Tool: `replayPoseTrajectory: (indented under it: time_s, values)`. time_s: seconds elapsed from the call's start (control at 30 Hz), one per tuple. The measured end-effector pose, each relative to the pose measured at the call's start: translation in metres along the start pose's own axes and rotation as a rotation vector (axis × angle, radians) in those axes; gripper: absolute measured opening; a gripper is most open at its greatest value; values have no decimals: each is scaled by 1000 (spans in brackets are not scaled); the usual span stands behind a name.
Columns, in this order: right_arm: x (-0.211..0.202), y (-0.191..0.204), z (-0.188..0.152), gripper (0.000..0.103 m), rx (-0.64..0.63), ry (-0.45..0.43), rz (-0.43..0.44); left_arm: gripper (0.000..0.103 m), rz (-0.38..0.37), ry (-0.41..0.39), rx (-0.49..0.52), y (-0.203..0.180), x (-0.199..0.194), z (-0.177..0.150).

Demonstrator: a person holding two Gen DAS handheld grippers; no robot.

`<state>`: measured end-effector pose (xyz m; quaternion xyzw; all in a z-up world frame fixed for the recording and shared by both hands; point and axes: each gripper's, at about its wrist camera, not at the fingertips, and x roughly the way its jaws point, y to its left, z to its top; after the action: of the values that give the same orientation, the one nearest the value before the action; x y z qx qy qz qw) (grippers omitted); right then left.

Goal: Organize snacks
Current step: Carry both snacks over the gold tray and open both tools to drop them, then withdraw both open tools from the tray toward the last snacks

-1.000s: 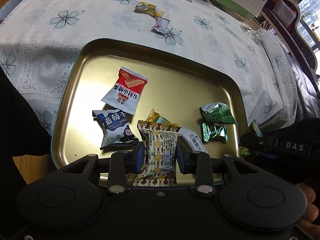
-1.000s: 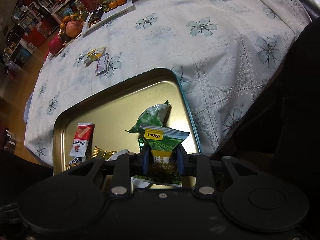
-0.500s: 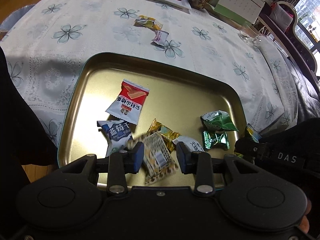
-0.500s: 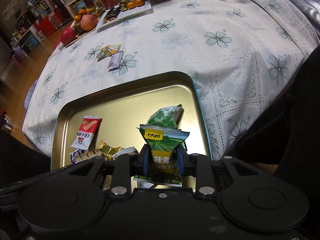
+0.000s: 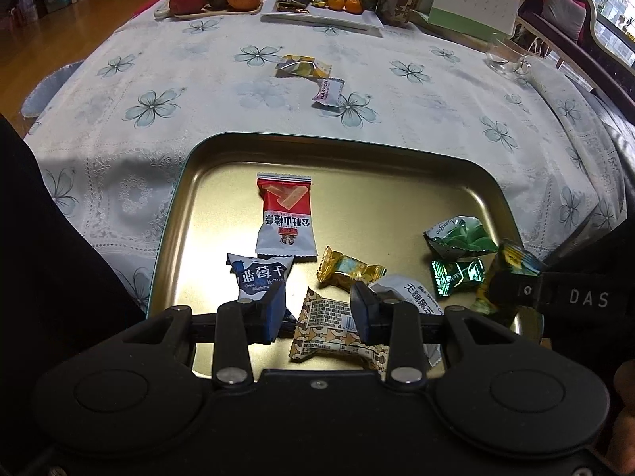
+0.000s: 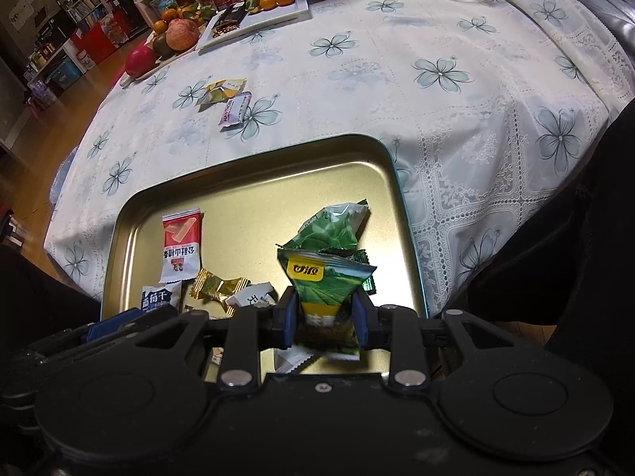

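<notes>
Left gripper (image 5: 317, 311): jaws spread wide, nothing pinched between the blue pads, body level and low in the left wrist view.
Left fingers (image 5: 272, 313): both point forward, tips well apart.
Right gripper (image 6: 325, 319): jaws drawn in tight, pads pressing both sides of a green snack packet (image 6: 327, 289) that stands upright between them.
Right fingers (image 6: 287, 319): parallel, close together, only the packet's width separating them.
Right gripper seen from the left: its dark body (image 5: 555, 297) comes in from the right edge, level, beside the left gripper.
Person's hand (image 5: 625, 416): fingertips show at the lower right edge, behind the left gripper.
</notes>
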<state>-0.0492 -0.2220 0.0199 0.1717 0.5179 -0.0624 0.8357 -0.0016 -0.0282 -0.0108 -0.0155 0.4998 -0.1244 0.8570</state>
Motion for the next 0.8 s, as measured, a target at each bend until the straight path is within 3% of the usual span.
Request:
replayPoseTrajectory:
  time_s: [0.13, 0.4, 0.57, 0.8]
  values:
    - [-2, 1, -1, 50, -2, -6, -7, 44, 23, -3, 7, -1, 1, -1]
    - [2, 1, 0, 50, -14, 15, -15, 45, 69, -23, 3, 0, 0, -2]
    - [3, 4, 0, 54, -33, 19, -37, 47, 142, -70, 0, 0, -3, -3]
    - [-7, 16, -7, 58, -111, -93, -98, 48, 239, -150, 24, -5, -10, -6]
